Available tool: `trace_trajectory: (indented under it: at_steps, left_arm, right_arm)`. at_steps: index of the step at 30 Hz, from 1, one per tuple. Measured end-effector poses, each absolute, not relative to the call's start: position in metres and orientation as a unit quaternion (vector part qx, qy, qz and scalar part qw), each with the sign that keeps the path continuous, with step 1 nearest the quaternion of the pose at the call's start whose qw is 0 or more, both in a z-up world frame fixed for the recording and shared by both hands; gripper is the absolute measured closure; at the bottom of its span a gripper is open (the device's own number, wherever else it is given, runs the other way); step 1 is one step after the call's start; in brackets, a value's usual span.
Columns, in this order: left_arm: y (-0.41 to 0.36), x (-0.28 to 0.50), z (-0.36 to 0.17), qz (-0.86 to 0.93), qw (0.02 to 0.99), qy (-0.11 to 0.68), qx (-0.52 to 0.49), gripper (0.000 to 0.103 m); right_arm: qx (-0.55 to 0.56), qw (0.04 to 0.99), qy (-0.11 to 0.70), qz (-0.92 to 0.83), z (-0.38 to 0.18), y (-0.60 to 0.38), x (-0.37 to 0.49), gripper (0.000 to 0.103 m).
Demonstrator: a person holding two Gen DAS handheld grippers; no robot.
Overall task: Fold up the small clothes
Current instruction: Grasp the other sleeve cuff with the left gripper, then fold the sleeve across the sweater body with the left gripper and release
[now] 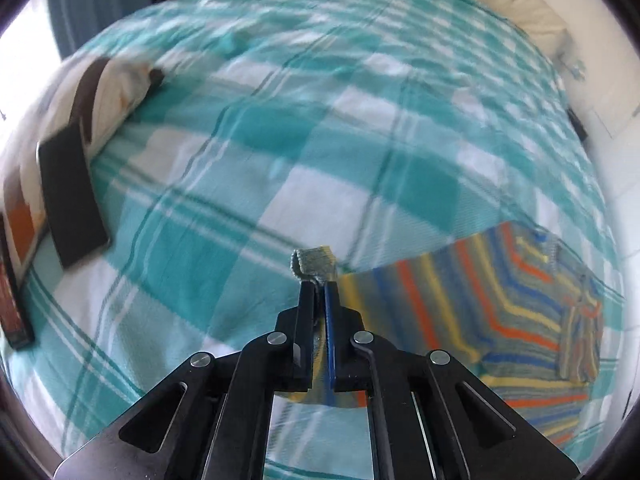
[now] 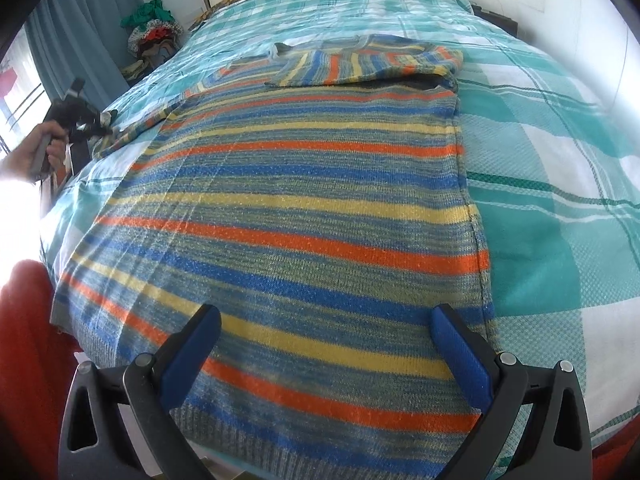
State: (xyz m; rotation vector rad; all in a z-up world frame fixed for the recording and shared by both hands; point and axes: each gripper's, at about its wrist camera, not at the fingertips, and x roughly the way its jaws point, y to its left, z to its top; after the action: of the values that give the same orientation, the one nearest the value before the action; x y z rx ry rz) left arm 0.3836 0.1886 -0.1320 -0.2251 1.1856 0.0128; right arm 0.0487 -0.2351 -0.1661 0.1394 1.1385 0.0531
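Observation:
A striped knitted sweater (image 2: pixel 304 208) in blue, orange, yellow and grey-green lies flat on the bed, its right sleeve (image 2: pixel 360 64) folded across the chest. My left gripper (image 1: pixel 319 284) is shut on the cuff (image 1: pixel 314 266) of the left sleeve and holds it off to the sweater's left; it also shows in the right wrist view (image 2: pixel 102 122), held by a hand. The sweater's body shows in the left wrist view (image 1: pixel 500 308). My right gripper (image 2: pixel 326 320) is open and empty, just above the sweater's hem.
The bed wears a teal and white checked cover (image 2: pixel 552 184). A pillow (image 1: pixel 104 96) and a dark flat object (image 1: pixel 72 196) lie at the left. A pile of clothes (image 2: pixel 154 36) stands beside the bed by a blue curtain (image 2: pixel 92 40). Red fabric (image 2: pixel 28 340) is at the near left.

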Motion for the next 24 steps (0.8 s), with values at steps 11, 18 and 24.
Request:
trace_trajectory:
  at_steps: [11,18,24]
  left_arm:
    - [-0.068,0.390,-0.042,-0.234,0.836,0.494,-0.040,0.100]
    - [-0.113,0.383,-0.093,-0.232,0.814,0.527,-0.077,0.035]
    - [-0.055,0.376,-0.141,-0.156,0.827,0.539,-0.045,0.059]
  right_arm:
    - [0.081,0.839,0.537,0.040,-0.166,-0.242,0.048,0.000]
    - [0.079,0.838,0.538,0.046,-0.168,-0.242,0.044,0.000]
    - [0.083,0.835,0.541,0.053,-0.170,-0.244,0.045,0.000]
